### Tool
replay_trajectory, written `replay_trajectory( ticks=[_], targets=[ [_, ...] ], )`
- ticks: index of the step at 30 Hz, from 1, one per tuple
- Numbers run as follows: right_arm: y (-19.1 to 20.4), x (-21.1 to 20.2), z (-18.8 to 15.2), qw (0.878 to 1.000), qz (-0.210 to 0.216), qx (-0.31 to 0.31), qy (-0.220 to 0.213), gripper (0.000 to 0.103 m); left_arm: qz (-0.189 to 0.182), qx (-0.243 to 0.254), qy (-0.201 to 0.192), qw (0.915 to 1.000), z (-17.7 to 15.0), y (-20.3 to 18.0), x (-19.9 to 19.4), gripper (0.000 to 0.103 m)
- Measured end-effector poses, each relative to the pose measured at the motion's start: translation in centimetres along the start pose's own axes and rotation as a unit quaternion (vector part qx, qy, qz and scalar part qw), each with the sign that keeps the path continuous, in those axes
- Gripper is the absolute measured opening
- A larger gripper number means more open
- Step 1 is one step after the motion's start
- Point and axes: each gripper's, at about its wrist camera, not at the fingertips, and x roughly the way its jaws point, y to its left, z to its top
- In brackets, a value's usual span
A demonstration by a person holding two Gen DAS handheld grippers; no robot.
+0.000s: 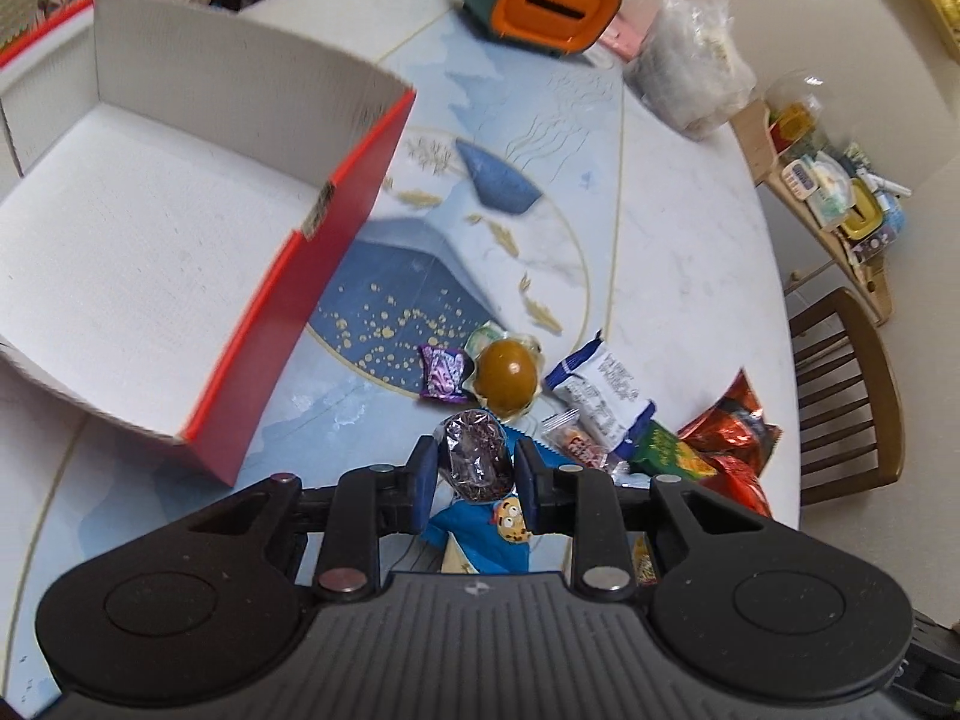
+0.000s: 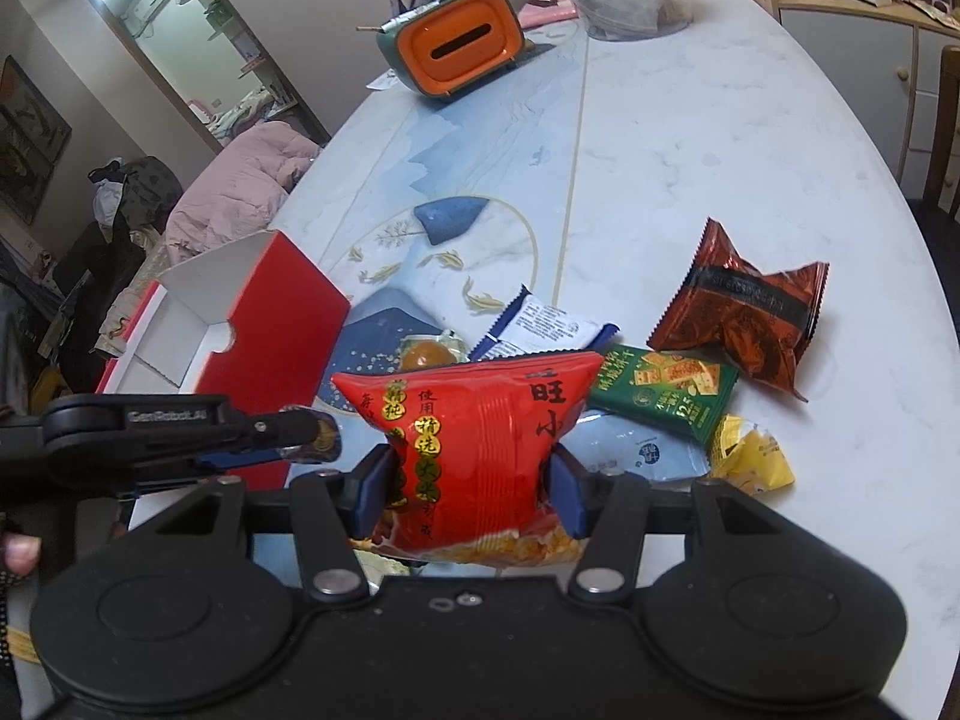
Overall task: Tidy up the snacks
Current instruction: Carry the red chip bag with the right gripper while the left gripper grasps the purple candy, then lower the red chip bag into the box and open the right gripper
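Note:
My left gripper (image 1: 475, 474) is shut on a dark foil-wrapped snack (image 1: 477, 456) and holds it above the snack pile, right of the open red box (image 1: 288, 300). The box has a white inside with nothing in it. My right gripper (image 2: 471, 477) is shut on a red puffed snack bag (image 2: 474, 450) and holds it above the table. The left gripper (image 2: 312, 438) shows in the right wrist view beside the red box (image 2: 282, 324). On the table lie a brown egg pack (image 1: 510, 372), a purple candy (image 1: 444, 373), a white-blue packet (image 1: 600, 396), a green packet (image 2: 666, 393) and a dark red bag (image 2: 744, 312).
An orange-and-green tissue box (image 1: 540, 0) and a clear plastic bag (image 1: 690, 72) stand at the table's far end. A yellow wrapper (image 2: 750, 456) lies at the right. A wooden chair (image 1: 846, 396) and a shelf (image 1: 840, 198) stand beyond the table's right edge.

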Motion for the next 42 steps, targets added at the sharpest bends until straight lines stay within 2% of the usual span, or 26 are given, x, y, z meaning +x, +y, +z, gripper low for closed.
replay_trajectory(
  ticks=[11,19,31,42],
  targets=[
    [4.9,-1.6,1.4,0.998,0.005,-0.052,-0.018,0.053,-0.016,0.022,-0.036,0.999,2.0,1.5,-5.5,0.027],
    [11.2,-0.4,2.6,0.996,-0.002,-0.081,-0.035,0.053,-0.022,0.041,-0.049,0.9977,4.9,5.5,-7.8,0.027],
    [22.0,5.8,4.0,0.991,-0.006,-0.129,-0.026,0.053,0.002,0.047,-0.052,0.9975,10.0,14.7,-9.5,0.027],
    [28.3,13.0,4.1,0.986,-0.03,-0.165,0.006,0.053,0.034,0.053,-0.026,0.9977,13.0,21.5,-7.9,0.027]
  ],
)
